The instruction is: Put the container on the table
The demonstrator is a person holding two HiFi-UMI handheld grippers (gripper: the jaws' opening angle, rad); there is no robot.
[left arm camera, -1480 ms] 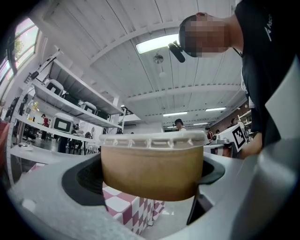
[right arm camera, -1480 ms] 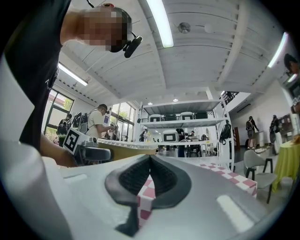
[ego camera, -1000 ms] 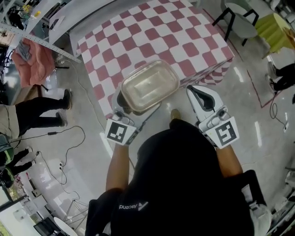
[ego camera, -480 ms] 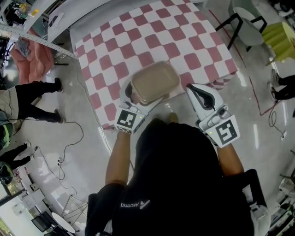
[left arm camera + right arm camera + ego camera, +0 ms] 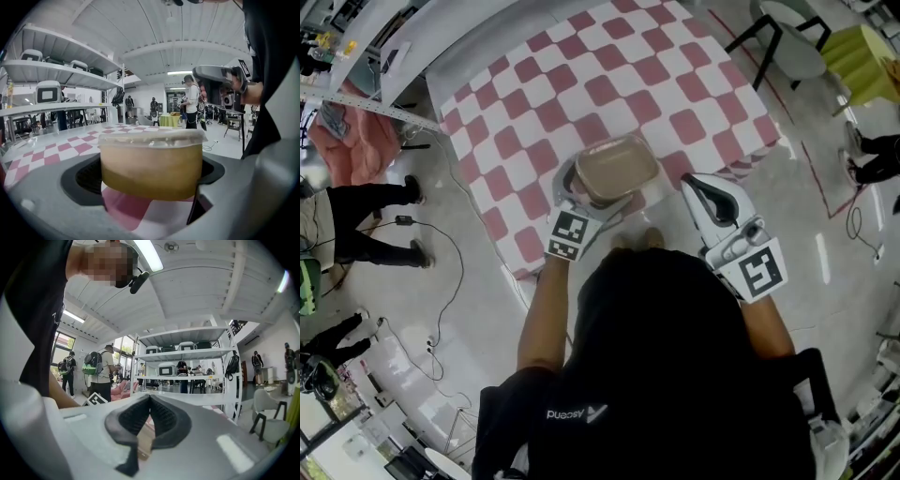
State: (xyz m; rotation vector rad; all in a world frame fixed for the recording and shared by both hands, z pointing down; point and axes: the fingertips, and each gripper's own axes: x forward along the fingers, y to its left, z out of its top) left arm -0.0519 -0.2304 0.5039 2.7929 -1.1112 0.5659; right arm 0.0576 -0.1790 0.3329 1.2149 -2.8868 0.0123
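A clear plastic container (image 5: 617,167) with a lid, tan inside, is held over the near edge of the red-and-white checked table (image 5: 609,84). My left gripper (image 5: 595,194) is shut on its sides. In the left gripper view the container (image 5: 152,161) fills the space between the jaws (image 5: 150,171), with checked cloth showing just beneath it; I cannot tell whether it touches the cloth. My right gripper (image 5: 696,185) hangs off the table's near right corner, shut and with nothing in it. The right gripper view shows its pads (image 5: 149,399) meeting at the tip.
People stand on the shiny floor at the left (image 5: 366,216), beside floor cables (image 5: 441,272). A pink cloth (image 5: 356,141) hangs under metal shelving at the upper left. A chair (image 5: 787,42) and a yellow-green table (image 5: 862,52) stand at the upper right.
My left gripper has carried the container forward, from short of the table's edge to over the cloth. The right gripper has stayed where it was.
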